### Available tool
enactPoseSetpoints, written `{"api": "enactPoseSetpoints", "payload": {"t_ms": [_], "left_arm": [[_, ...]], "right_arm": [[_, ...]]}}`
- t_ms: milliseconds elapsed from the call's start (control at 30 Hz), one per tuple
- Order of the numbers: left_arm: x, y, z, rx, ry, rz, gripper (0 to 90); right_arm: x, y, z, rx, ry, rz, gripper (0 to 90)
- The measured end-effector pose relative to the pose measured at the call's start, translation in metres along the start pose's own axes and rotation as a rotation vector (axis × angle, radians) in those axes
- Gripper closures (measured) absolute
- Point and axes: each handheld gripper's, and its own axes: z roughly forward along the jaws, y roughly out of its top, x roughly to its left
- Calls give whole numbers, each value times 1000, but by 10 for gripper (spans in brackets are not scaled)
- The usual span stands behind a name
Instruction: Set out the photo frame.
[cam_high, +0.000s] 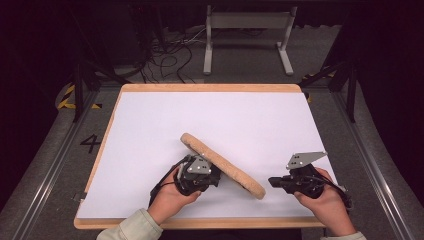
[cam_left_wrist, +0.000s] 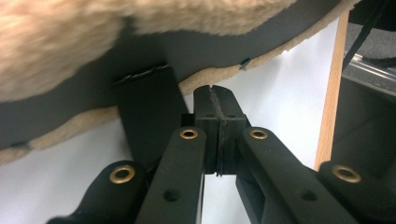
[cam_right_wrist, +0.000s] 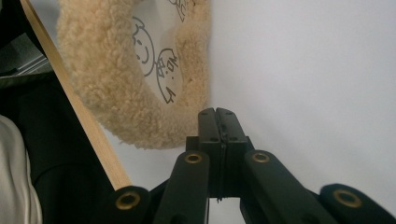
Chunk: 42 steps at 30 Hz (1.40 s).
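A round beige fleece pad (cam_high: 222, 165) stands tilted on the white tabletop, its left end raised and its right end touching the table. Its fluffy rim (cam_right_wrist: 126, 93) surrounds a white middle printed with cartoon faces. My left gripper (cam_high: 216, 176) sits under the raised side, against the pad's dark underside (cam_left_wrist: 187, 46), beside a black strap (cam_left_wrist: 144, 107). In the left gripper view the left gripper (cam_left_wrist: 215, 91) has its jaws pressed together with nothing between them. My right gripper (cam_high: 272, 181) lies shut just right of the pad's low end; in its own view the right gripper (cam_right_wrist: 217, 112) points past the fleece rim.
The table's wooden rim (cam_high: 210, 88) frames the white top (cam_high: 225, 115). Beyond the far edge stand a grey metal frame (cam_high: 247, 30) and loose cables (cam_high: 165, 55) on the floor. Black stand legs (cam_high: 80, 85) flank the table.
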Motion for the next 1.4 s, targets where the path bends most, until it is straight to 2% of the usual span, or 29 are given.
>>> {"api": "enactPoseSetpoints", "payload": {"t_ms": [133, 267, 400, 467, 500, 567, 600, 633, 733, 767, 867, 900, 1033, 1233, 1400], "left_arm": [[-4, 2, 10, -12, -12, 9, 899], [-7, 1, 18, -27, -12, -25, 899], [-12, -1, 27, -25, 6, -25, 900], [-13, -2, 32, -18, 2, -35, 900], [-12, -2, 34, -19, 13, -26, 900], [-12, -4, 38, 2, 5, -41, 900], [-12, -4, 38, 2, 5, -41, 900], [-10, -6, 40, 24, 29, -26, 899], [-9, -8, 41, 31, 36, -40, 900], [-7, -9, 42, 28, 49, -40, 900], [-5, -10, 43, 23, 26, -70, 896], [-5, -10, 43, 21, 33, -61, 896], [-5, -10, 43, 23, 26, -75, 897], [-3, -9, 44, 27, 34, -49, 898], [1, -8, 44, 31, 27, -51, 899]], "right_arm": [[0, -1, -1, -1, -7, 2, 900], [0, -3, -3, -11, -16, 9, 900], [0, -5, -5, -10, -19, 18, 900], [0, -6, -5, -11, -20, 19, 900], [0, -6, -6, -12, -22, 18, 900], [0, -7, -6, -12, -22, 21, 900], [0, -7, -7, -14, -24, 21, 900], [0, -7, -7, -17, -25, 23, 900], [0, -6, -8, -20, -24, 22, 900], [0, -6, -8, -20, -24, 23, 900], [0, -6, -7, -20, -25, 23, 900], [0, -6, -7, -20, -24, 23, 900], [0, -7, -8, -23, -31, 21, 900], [-1, -7, -9, -25, -30, 22, 900], [-1, -7, -9, -24, -28, 19, 900]]}}
